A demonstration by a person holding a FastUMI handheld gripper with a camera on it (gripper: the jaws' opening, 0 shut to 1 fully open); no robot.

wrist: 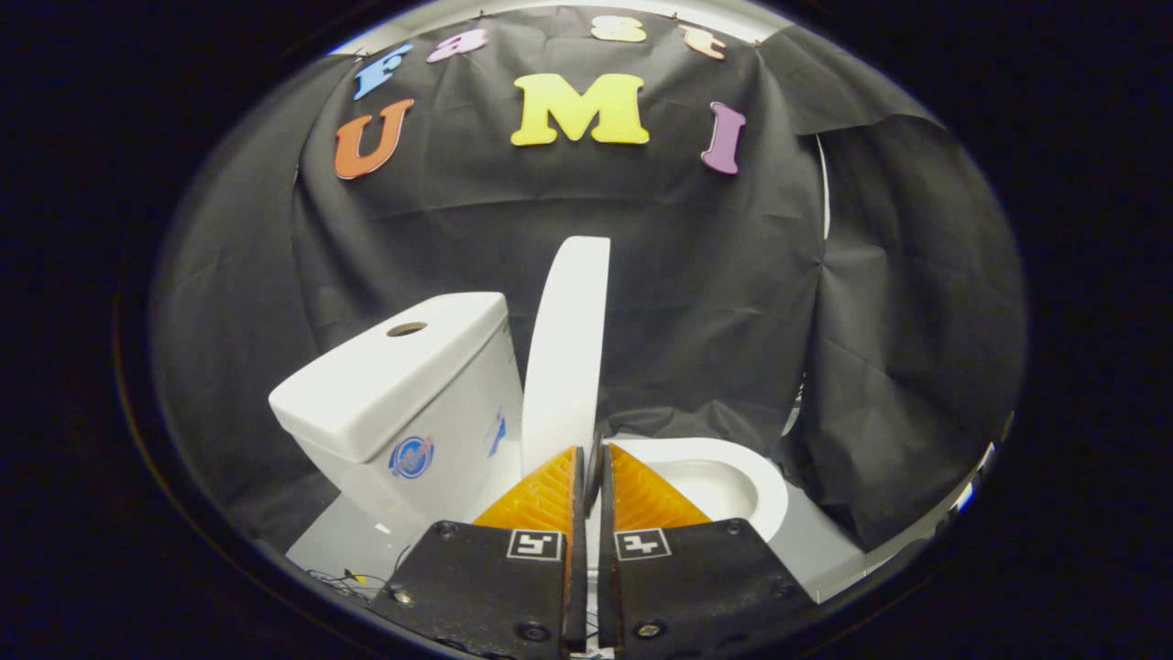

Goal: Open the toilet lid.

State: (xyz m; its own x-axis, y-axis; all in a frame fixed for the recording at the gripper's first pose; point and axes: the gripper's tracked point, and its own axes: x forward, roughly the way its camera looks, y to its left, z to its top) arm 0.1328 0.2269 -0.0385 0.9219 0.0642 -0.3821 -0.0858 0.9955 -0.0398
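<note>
White rigid plastic toilet lid (565, 357) stands near upright, edge-on, just ahead of orange ribbed fingers (548, 490), beside white ceramic cistern (394, 385), bowl (733, 477) exposed. Fingers nearly together; whether pinching lid's lower edge, cannot tell. Lid likely light, stiff, smooth, slippery; hold by free rim.

A black cloth (641, 266) hangs as the wall of the booth, with many creases and folds. At the right side a second piece of cloth (916, 321) overlaps it, and a thin white strip shows between the 2 pieces. Below lies a pale grey floor (344, 550). Some thin cables (353, 579) lie on this floor, one with a small yellow part.
</note>
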